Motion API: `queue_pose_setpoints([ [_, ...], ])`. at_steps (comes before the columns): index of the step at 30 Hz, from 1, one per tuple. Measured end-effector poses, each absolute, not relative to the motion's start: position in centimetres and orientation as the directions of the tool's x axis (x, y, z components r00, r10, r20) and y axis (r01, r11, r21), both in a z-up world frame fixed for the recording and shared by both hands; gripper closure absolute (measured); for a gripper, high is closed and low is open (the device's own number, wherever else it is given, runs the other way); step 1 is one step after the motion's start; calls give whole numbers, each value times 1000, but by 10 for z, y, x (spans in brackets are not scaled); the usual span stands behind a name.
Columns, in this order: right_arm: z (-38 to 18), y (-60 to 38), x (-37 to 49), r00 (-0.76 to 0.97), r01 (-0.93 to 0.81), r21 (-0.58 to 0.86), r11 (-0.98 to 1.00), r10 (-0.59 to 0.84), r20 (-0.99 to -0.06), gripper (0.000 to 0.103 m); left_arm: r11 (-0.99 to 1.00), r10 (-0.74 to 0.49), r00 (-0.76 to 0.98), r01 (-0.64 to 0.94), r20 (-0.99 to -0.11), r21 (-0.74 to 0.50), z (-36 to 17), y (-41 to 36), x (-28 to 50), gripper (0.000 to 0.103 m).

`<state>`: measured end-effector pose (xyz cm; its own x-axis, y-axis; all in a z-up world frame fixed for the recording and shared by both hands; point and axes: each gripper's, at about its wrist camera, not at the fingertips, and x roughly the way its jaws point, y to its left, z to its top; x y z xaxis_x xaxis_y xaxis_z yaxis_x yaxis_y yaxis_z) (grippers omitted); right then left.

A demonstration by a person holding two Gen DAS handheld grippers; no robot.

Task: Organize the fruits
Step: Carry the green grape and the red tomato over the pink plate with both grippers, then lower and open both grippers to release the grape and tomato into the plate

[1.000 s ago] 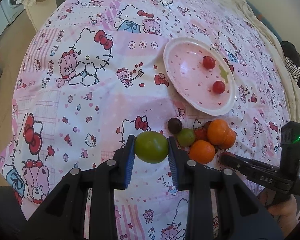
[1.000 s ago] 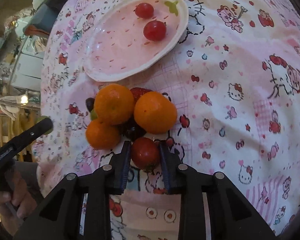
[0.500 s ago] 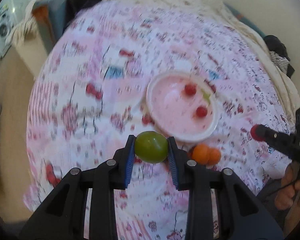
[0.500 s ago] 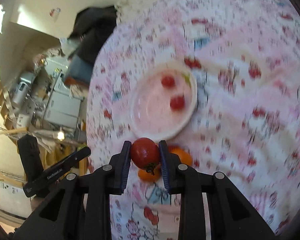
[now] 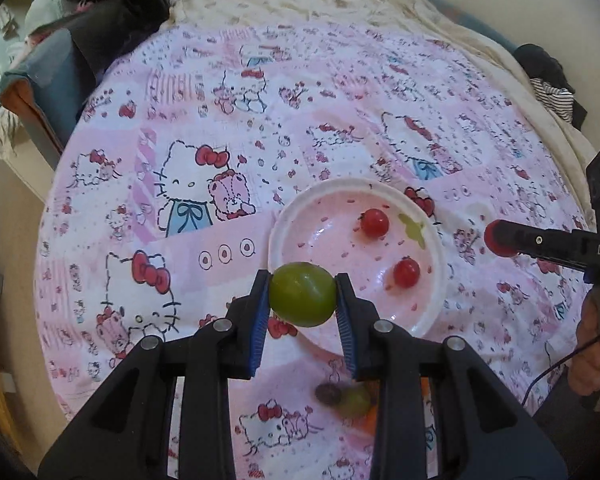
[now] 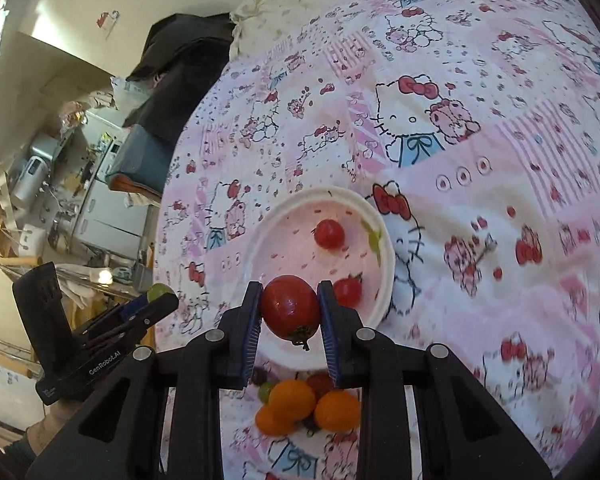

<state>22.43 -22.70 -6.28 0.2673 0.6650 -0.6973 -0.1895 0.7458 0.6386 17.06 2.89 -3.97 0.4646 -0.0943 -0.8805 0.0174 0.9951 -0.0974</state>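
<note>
Left wrist view: left hand-held gripper (image 5: pixel 302 295) is clenched on a green fruit (image 5: pixel 302 294), which now hangs over the near rim of the plate (image 5: pixel 275 236); a second ago it sat low beside the fruit pile, with the plate further off. Right wrist view: right hand-held gripper (image 6: pixel 290 308) grasps a red tomato (image 6: pixel 290 306), likewise lifted from the pile edge to above the plate's near side. Reading: both pickups done, carry nearly complete, release into plate is the likely next step. Surface is a bed (image 6: pixel 480 160) with a cartoon-cat print sheet. Count: two small red tomatoes (image 6: pixel 329 233) in the plate; three oranges (image 6: pixel 291 399) left in the pile; also one small green fruit (image 6: pixel 265 391), a dark one and something red behind the oranges, probably one each, partly hidden by the fingers.
</note>
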Motion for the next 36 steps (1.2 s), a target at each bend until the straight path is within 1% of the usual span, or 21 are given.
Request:
queue_pose_setpoints([
  [13, -113, -193, 268, 194, -193, 561, 805, 591, -783, 74, 997, -63, 403, 58, -913, -43, -95, 12, 217, 76],
  [19, -124, -190, 273, 179, -182, 545, 818, 573, -800, 74, 995, -72, 369, 92, -927, -40, -121, 1, 223, 76],
  [25, -127, -187, 272, 184, -177, 521, 835, 548, -816, 74, 994, -48, 383, 108, -922, -7, -130, -4, 223, 75],
  [36, -144, -188, 271, 147, -145, 513, 846, 531, -834, 71, 995, -86, 363, 74, -928, -64, -134, 1, 226, 74],
])
